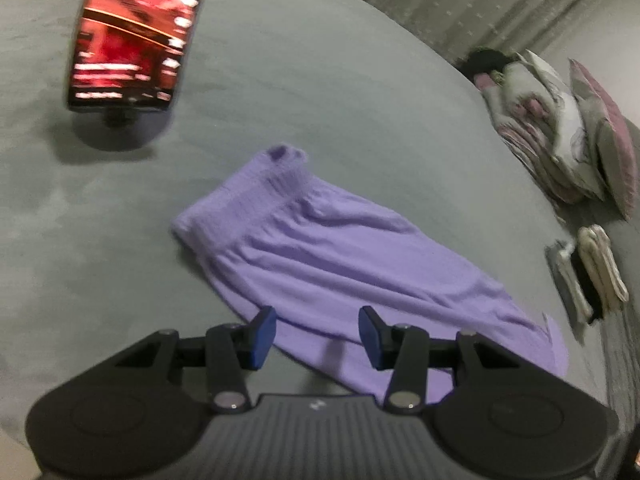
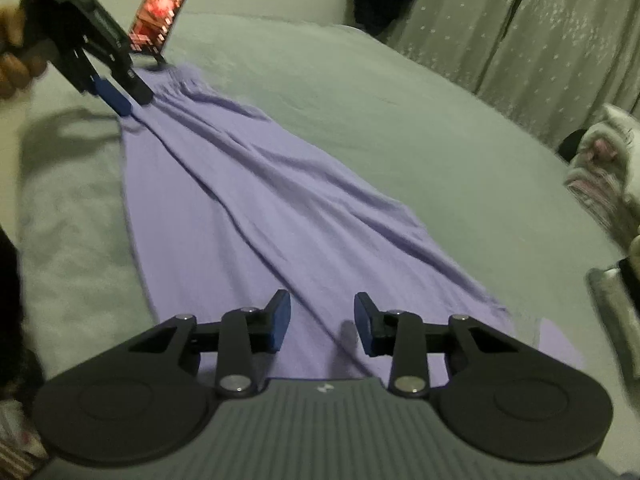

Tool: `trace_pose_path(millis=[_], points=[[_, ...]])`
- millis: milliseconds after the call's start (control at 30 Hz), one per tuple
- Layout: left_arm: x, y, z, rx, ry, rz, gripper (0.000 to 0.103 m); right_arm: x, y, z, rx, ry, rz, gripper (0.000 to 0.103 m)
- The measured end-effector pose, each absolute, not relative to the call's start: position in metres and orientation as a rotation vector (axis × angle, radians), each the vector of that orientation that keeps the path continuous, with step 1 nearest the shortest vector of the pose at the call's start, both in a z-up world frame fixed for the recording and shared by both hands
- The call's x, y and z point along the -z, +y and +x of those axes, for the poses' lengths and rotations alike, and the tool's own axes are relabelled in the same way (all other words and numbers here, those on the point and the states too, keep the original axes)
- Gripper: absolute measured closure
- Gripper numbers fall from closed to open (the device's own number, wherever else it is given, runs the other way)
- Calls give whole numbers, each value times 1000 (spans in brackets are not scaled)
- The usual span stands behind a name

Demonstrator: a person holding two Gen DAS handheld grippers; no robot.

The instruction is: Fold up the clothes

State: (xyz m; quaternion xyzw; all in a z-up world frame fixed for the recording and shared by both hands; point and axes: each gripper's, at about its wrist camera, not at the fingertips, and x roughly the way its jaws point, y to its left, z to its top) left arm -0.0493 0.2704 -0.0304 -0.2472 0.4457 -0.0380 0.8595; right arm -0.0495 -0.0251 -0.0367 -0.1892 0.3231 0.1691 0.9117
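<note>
Item: lilac garment (image 2: 248,208), a long skirt or folded trousers with a gathered elastic waistband (image 1: 256,196); which of the two cannot be told. It lies stretched flat on the grey bed (image 2: 360,92), waistband at the far end near a lit phone on a stand (image 2: 164,8), hem nearest the right wrist camera.

Handling, as judged: thin, soft knit; light, limp, no stiffness of its own. Likely to sag and crease when lifted, and to drag on the bedcover. The best holds look to be the thicker waistband corners and the hem corners, pinching both layers.

Left claw (image 1: 316,332): jaws parted, nothing between the pads; it hovers over one long edge of the fabric, close to the waistband end.

Right claw (image 2: 322,320): jaws parted, empty; it hangs just above the hem end, with cloth directly below the gap.

Also present: patterned pillows (image 1: 560,132) and a stack of folded clothes (image 1: 592,272) at the bed's side.
</note>
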Motion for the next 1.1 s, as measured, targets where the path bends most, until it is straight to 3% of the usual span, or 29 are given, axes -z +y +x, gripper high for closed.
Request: trace_pose_path(millis=[167,333,500,900,1100], points=[[32,283,-52,-30,862,-604,63,41,-18,-44,-358,673,-397,66],[35,283,-47,-69,848,-604,82,44,-16,-40,-330,656,-397,66],[33,282,-48,-98,827,-545,101,48,-8,-39,-293,625,-497,79],[28,290,-55,-124,790,-544,102,63,2,-59,-244,581,-769,82],[20,293,-59,-116,752,-603,102,56,2,-58,-263,605,-665,82]])
